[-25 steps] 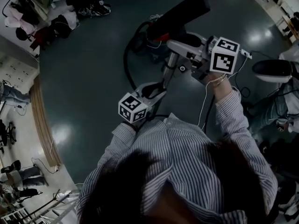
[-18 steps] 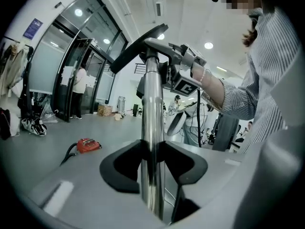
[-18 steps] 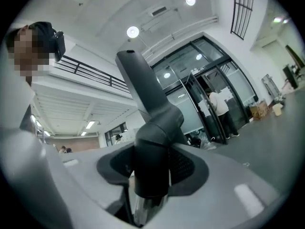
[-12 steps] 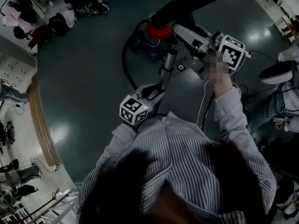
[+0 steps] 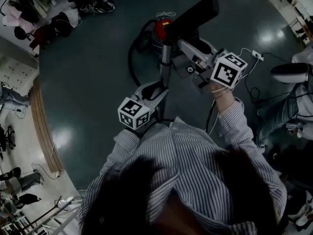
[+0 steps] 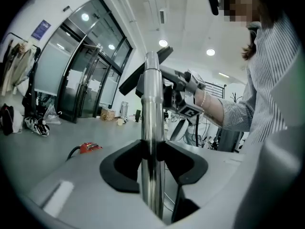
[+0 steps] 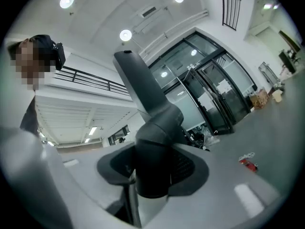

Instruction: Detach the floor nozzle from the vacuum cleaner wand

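Between left gripper [image 6: 152,162] jaws: wand [image 6: 151,99] | right gripper [image 7: 151,170]: clamps floor nozzle [image 7: 143,92]

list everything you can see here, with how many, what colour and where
long black plastic floor nozzle: one, black, raised, neck in the right tongs
shiny silver metal wand tube: one, silver, upright in the left tongs
red vacuum cleaner canister: one, red, on the floor beyond the wand
black flexible hose: one, black, looping left of the canister
glossy dark teal floor: one, teal, under everything
pale striped shirt: one, striped, bottom of the head view
left tongs: one, grey with black pads, shut on the wand tube
right tongs: one, grey with black pads, shut on the nozzle neck
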A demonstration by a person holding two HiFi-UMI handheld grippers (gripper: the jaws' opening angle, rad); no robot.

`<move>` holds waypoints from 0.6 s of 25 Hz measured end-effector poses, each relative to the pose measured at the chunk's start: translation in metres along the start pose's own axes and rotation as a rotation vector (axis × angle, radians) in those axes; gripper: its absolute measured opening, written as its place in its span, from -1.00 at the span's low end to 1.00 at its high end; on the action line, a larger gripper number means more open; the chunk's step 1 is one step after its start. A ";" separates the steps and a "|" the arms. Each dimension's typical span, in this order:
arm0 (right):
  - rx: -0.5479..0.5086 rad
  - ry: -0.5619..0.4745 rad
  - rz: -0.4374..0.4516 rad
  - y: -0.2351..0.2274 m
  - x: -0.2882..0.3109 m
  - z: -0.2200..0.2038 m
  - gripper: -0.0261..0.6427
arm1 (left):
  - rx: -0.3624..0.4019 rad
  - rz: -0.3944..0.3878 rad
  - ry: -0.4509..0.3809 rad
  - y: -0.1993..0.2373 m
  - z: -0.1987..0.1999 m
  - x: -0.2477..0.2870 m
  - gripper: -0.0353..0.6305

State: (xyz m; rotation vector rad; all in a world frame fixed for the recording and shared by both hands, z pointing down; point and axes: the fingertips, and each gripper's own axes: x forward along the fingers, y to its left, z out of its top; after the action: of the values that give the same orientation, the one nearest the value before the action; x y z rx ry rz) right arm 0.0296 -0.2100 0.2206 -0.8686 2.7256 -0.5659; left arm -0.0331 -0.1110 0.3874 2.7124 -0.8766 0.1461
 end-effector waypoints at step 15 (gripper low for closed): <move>0.165 0.108 -0.107 -0.008 -0.025 -0.121 -0.39 | -0.005 0.080 -0.032 0.002 0.010 -0.026 -0.42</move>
State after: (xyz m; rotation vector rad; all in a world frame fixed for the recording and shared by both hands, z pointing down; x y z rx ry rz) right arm 0.0141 -0.1657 0.3354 -0.9710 2.6907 -0.8692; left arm -0.0552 -0.1007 0.3739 2.6829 -0.9934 0.1172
